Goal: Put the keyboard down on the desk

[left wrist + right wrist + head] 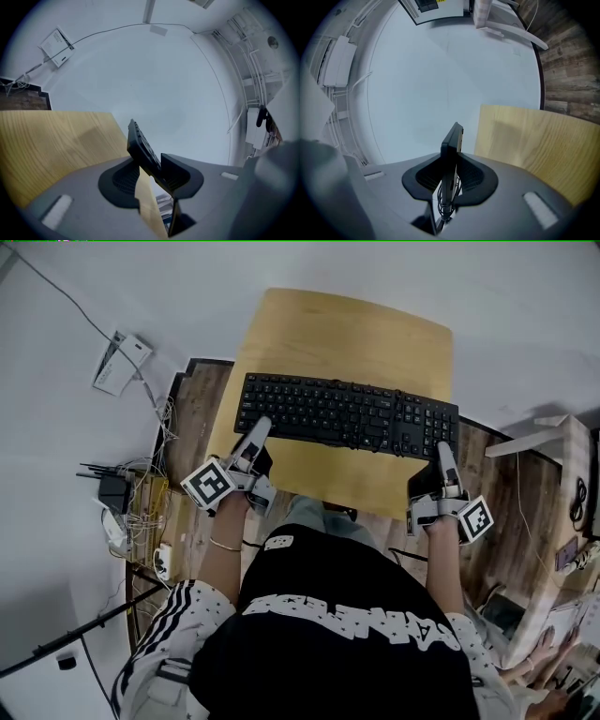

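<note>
A black keyboard [347, 415] lies lengthwise over the small light-wood desk [347, 334], near its front edge. My left gripper [261, 427] grips the keyboard's front left corner and my right gripper [443, 452] its right end. In the left gripper view the keyboard [140, 143] runs tilted between the jaws of the left gripper [151, 169], and the desk [51, 145] lies to the left. In the right gripper view the right gripper [451, 177] pinches the thin end of the keyboard [452, 138], with its cable hanging below. Whether the keyboard touches the desk I cannot tell.
A white box [120, 362] with a cable sits on the pale floor at the left. A tangle of cables and adapters [131, 512] lies along the dark wood floor left of the desk. White shelf parts [544, 437] stand at the right. The person's torso fills the lower middle.
</note>
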### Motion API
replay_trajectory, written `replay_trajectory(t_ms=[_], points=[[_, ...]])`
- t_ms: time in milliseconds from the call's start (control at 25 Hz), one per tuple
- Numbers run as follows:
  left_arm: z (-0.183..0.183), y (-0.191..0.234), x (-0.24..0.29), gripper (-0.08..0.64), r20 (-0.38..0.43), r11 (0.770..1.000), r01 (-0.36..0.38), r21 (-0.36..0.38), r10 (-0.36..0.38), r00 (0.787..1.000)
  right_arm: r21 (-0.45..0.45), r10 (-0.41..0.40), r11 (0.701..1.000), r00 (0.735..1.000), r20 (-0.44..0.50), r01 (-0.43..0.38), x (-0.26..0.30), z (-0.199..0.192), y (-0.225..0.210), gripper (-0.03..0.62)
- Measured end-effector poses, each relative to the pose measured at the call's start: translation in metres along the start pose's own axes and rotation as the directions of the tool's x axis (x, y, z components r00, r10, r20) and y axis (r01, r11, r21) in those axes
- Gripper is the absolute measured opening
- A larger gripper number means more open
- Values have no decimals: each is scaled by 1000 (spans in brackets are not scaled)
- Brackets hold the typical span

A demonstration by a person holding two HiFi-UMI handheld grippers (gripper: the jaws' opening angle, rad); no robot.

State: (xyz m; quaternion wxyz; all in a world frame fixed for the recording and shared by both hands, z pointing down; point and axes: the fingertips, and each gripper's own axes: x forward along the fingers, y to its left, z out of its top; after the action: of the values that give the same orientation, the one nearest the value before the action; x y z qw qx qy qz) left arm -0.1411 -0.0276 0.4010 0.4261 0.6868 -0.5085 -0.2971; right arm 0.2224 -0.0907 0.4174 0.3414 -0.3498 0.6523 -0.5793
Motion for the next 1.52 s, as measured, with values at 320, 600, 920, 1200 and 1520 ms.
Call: replay_trajectory(t_ms=[320,600,920,1200,1520], points=[[9,19,0,140,-47,998,-51,41,53,997,23,-38,999,999,33,38,0,-11,-12,87],[19,38,0,140,-72,995,-88,47,91,993,31,-75,997,996,45,73,7,-23,-22,87],[19,48,4,140,-89,995,-92,26,94,992,20,-94,995,995,43,93,12,-26,-27,87],[19,54,14,140,-99,997,-71,-8,70,993,32,-123,992,991,54,121,14,-28,-35,87],[16,70,17,140,-130,994,-113,0,112,985,34,-167,986,984,61,165,14,-29,-47,89]])
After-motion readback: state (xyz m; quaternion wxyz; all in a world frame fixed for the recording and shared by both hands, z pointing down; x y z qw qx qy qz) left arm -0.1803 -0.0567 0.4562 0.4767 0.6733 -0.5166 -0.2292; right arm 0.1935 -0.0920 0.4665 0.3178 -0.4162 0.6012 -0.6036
